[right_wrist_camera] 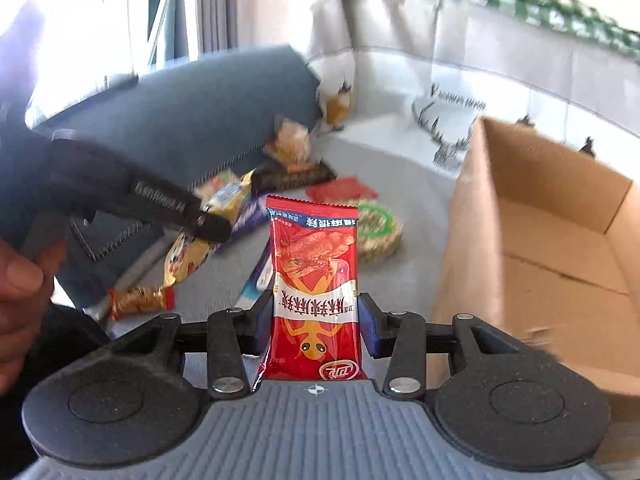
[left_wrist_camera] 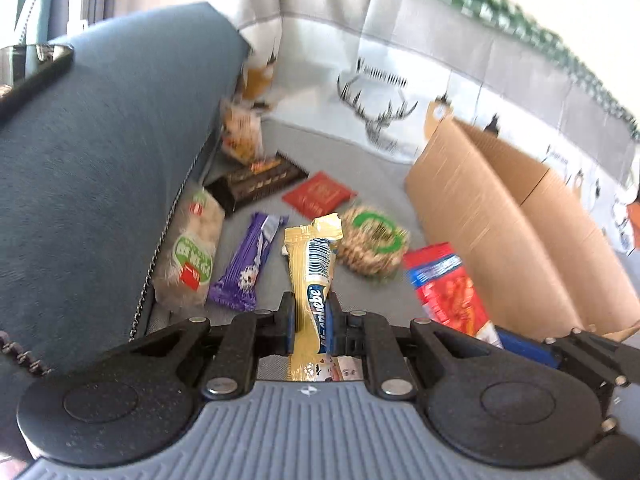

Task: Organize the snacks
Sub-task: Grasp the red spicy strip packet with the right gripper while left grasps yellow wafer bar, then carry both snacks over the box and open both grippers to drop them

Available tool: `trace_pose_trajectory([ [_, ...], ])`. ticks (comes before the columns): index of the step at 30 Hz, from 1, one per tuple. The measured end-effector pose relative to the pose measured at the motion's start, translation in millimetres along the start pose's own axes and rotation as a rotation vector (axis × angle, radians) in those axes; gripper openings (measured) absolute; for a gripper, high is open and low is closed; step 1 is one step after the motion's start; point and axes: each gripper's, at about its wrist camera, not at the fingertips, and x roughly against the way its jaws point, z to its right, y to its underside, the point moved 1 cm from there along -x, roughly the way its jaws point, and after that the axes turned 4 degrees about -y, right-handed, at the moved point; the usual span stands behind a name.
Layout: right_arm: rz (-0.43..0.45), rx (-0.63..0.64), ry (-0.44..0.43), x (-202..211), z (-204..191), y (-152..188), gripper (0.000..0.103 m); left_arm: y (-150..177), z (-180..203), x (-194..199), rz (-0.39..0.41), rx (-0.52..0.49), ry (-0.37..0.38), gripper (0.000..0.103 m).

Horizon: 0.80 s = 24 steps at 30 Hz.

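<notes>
Snacks ride clamped: left tool (left_wrist_camera: 311, 316) pinches a gold bar (left_wrist_camera: 310, 272), right tool (right_wrist_camera: 316, 322) a red packet (right_wrist_camera: 314, 280). Carry both level over the cardboard box (right_wrist_camera: 560, 240) before releasing.

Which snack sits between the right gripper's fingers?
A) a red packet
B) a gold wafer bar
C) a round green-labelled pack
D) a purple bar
A: in the right wrist view the red packet stands upright between the right gripper fingers, while the gold bar is in the left gripper.
</notes>
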Motion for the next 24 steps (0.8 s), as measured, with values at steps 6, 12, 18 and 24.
trace_pose_trajectory([
  [6, 0.166, -0.037, -0.021, 58.3, 13.7, -17.2, 0.045, 6.0, 7.1, 22.3, 0.041, 0.006, 0.053, 0.015],
  [12, 0.337, -0.019, 0.044, 113.8, 47.9, -39.1, 0.045, 15.4, 16.3, 41.3, 0.085, -0.006, 0.117, 0.015],
  [18, 0.393, -0.014, 0.184, 137.0, 107.7, -25.0, 0.045, 16.2, 20.5, 41.3, 0.097, -0.027, 0.129, 0.015],
  [24, 0.391, -0.165, 0.234, 129.9, 149.5, -7.7, 0.045, 13.4, 14.0, 37.4, 0.095, 0.009, 0.117, 0.015],
])
